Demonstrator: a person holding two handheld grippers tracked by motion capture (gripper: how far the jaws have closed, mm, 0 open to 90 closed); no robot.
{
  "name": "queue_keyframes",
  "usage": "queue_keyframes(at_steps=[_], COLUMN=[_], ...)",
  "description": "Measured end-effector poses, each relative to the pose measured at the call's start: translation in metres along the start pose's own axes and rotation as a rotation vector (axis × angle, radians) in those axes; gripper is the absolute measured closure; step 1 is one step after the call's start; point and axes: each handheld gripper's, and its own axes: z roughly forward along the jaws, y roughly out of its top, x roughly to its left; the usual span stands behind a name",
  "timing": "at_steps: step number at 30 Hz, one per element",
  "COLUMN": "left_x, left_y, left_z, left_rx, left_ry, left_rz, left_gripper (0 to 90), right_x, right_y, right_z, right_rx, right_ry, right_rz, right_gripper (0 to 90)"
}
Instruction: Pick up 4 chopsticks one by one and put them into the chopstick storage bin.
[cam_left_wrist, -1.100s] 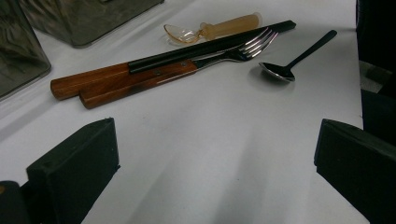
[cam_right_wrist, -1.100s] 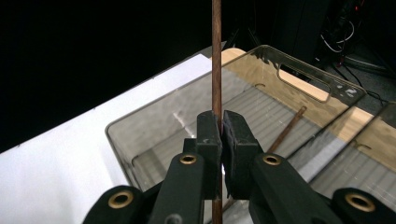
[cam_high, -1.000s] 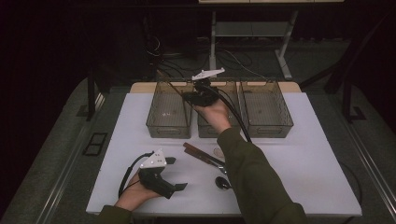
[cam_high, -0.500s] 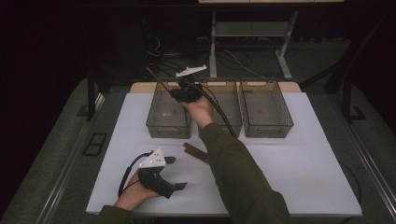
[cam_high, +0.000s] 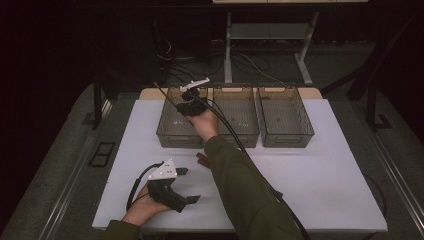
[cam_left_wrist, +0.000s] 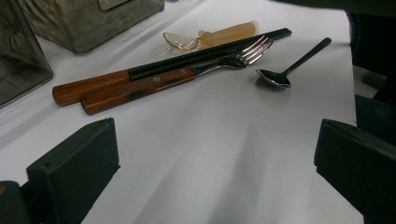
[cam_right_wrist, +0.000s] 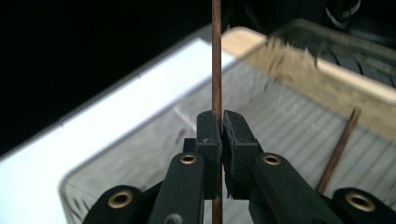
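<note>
- A lab or test room set up for recording, not a home kitchen.
- A white counter (cam_high: 310, 190) stands alone on a dark grey floor (cam_high: 60, 165), with darkness around it.
- Three identical clear bins (cam_high: 285, 115) sit in a tidy row at its far edge.
- Loose cables (cam_high: 185, 65) lie on the floor behind, near the metal legs of another bench (cam_high: 270, 35).
- Cutlery (cam_left_wrist: 154, 81) lies in a neat group, without food or dishes.

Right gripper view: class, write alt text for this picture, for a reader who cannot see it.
The right gripper has its black fingers shut on a thin brown chopstick that stands upright above a clear plastic bin. A second chopstick already lies slanted on the bin's ribbed floor, and the white table shows beyond it.
</note>
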Motion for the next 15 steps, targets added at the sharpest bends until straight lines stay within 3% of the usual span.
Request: queue_keyframes(at_steps=[1,2,4,9,15], left_x=[0.000,0.000,0.000,0.000,0.000], left_y=[0.000,0.000,0.000,0.000,0.000], left_z=[0.000,0.000,0.000,0.000,0.000], left_rx=[0.000,0.000,0.000,-0.002,-0.002], left_ry=[0.001,0.000,0.002,0.004,0.007], left_rz=[0.001,0.001,0.001,-0.002,0.002], left_gripper=[0.0,0.0,0.0,0.0,0.0], right_x=[0.000,-0.001,-0.003,-0.007,-0.011], right_y=[-0.002,-0.003,-0.004,-0.001,0.006], right_z=[0.001,0.003,0.002,-0.010,-0.027], right_rx=[0.012,0.020,0.040,0.040,0.052], right_ry=[-0.008,-0.010,-0.023,-0.016,-0.010], right_rz=[0.009,0.017,0.026,0.033,-0.012], right_gripper=[83.0,71.9,63.8,53.9,45.7])
